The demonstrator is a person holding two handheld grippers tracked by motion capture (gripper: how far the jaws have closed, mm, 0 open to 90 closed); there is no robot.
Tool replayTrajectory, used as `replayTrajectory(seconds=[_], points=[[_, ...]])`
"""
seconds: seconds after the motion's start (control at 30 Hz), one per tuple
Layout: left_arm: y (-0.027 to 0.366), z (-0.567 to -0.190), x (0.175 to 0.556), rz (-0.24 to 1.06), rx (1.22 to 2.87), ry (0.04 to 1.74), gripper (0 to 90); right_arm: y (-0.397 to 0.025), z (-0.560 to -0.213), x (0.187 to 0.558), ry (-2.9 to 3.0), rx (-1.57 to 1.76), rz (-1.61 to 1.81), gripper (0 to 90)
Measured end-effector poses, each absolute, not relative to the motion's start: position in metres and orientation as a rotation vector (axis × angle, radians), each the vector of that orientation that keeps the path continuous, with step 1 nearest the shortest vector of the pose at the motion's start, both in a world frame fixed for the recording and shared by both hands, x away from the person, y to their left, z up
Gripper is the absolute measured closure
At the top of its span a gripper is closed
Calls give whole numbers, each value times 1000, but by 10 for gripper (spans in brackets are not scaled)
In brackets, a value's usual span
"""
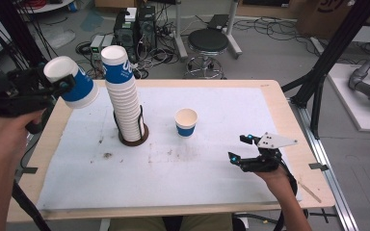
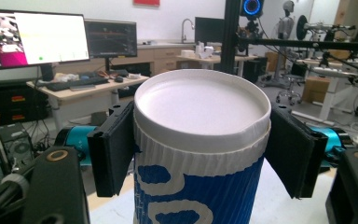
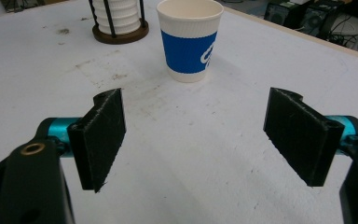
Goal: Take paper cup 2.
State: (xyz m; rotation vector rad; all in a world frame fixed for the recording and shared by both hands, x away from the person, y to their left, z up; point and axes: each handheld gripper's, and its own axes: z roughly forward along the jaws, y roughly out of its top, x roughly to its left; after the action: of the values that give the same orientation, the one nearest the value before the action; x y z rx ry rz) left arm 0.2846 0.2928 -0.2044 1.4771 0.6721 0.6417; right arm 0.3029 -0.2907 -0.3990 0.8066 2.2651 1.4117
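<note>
Paper is what the left hand-held gripper (image 2: 200,149) has to deal with: a blue-and-white ribbed cup (image 2: 199,154), held upside down with its white base facing the camera, clamped between the two black pads just below the base rim. In the high view that cup (image 1: 72,82) hangs in the air off the left edge of the surface (image 1: 221,183), beside the tall stack of cups (image 1: 123,94) in its wire holder. It should be very light and easy to crush; the ribbed sleeve gives grip, and the stiff base ring is the safest place to squeeze, gently. Whether the wall is already denting under the pads is hard to tell. The right hand-held gripper (image 3: 196,135) rests low with its jaws spread wide and nothing between them, pointed at a second cup (image 3: 189,39) standing upright, mouth up, near the middle of the surface.
</note>
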Motion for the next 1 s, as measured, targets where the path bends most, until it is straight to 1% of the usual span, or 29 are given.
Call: replayTrajectory(seconds=[0.3, 0.47, 0.77, 1.0], points=[[284, -246, 282, 597, 1514, 660, 295, -289, -400, 303, 2273, 808, 1408, 212], [271, -265, 283, 557, 1541, 633, 295, -287, -400, 304, 2275, 797, 1402, 211], [245, -289, 287, 499, 1576, 596, 294, -286, -401, 305, 2280, 800, 1405, 212], [224, -299, 292, 478, 1582, 579, 295, -284, -401, 306, 2282, 800, 1407, 212]])
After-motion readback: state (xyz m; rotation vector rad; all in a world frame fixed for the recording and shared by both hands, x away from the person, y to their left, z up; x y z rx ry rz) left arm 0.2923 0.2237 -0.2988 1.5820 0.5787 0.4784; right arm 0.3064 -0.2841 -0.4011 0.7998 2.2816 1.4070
